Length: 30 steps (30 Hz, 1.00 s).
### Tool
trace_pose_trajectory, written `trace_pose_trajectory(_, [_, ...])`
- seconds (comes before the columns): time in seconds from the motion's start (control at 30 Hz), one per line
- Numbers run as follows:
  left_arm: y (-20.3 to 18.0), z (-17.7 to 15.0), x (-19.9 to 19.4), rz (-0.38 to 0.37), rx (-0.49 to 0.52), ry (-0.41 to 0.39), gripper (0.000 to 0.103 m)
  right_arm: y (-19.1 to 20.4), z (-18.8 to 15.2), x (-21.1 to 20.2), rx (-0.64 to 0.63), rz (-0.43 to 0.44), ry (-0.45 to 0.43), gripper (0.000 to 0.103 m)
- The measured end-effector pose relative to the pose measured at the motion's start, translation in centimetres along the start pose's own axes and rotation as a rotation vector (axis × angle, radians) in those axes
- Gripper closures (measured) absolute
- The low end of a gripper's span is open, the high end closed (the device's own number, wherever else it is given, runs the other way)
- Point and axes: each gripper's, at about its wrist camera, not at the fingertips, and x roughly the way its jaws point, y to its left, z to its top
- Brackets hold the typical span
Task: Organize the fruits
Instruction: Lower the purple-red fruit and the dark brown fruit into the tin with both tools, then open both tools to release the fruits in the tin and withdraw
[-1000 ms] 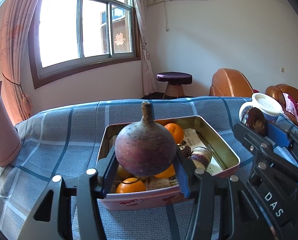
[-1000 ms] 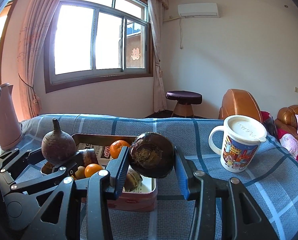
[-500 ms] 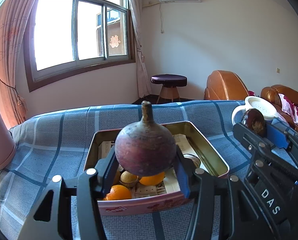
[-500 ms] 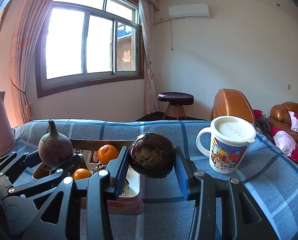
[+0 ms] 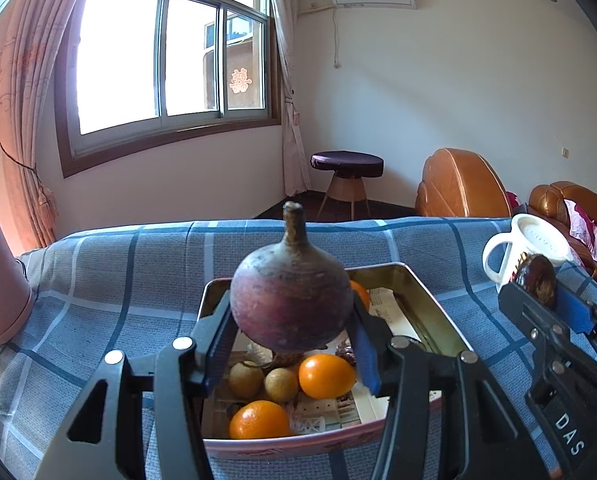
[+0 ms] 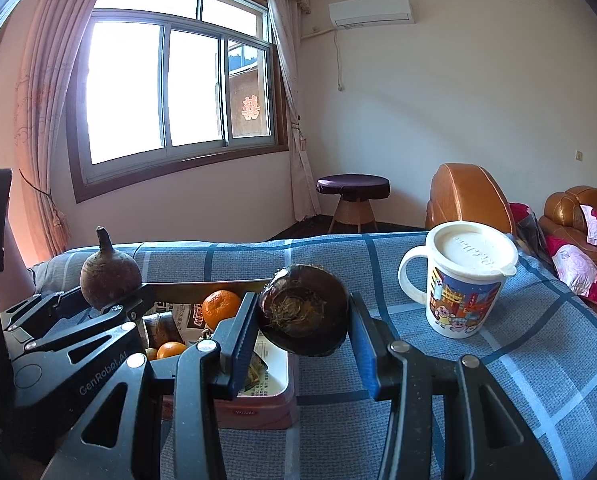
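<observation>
Blue-padded jaws of the left gripper (image 5: pixel 292 334) clamped a purple round root (image 5: pixel 292 300), stem up, above the open tin (image 5: pixel 430 300) of oranges (image 5: pixel 326 375). The right gripper (image 6: pixel 303 334) squeezed a dark brown fruit (image 6: pixel 303 310) just right of that tin, near a lidded mug (image 6: pixel 464 280) on the blue checked cloth (image 6: pixel 538 360).

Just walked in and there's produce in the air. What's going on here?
A person is sorting fruit with a gripper in each hand. The left gripper is shut on a purple beet, stem up, above the tin of oranges. The right gripper is shut on a dark round fruit over the tablecloth, between the tin and the mug. Neither has been put down.
</observation>
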Motion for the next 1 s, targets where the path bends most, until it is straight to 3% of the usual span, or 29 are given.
trace_pose_trajectory(0.13, [0.8,0.6,0.7,0.014,-0.019,-0.001,0.049,0.7,1.0,0.8,-0.031,0.004,0.007,0.057])
trace_pose_trajectory(0.37, [1.8,1.7,2.5,0.039,-0.058,0.036,0.049,1.9,2.8,3.2,0.049,0.046,0.039,0.057])
trace_pose_trajectory(0.53, [2.6,1.9,3.6,0.054,-0.061,0.067,0.049,2.4,2.1,5.8,0.125,0.068,0.085,0.057])
trace_pose_trajectory(1.0, [1.7,0.8,5.8,0.065,0.004,0.127,0.049,1.9,1.7,8.9,0.143,0.148,0.152,0.057])
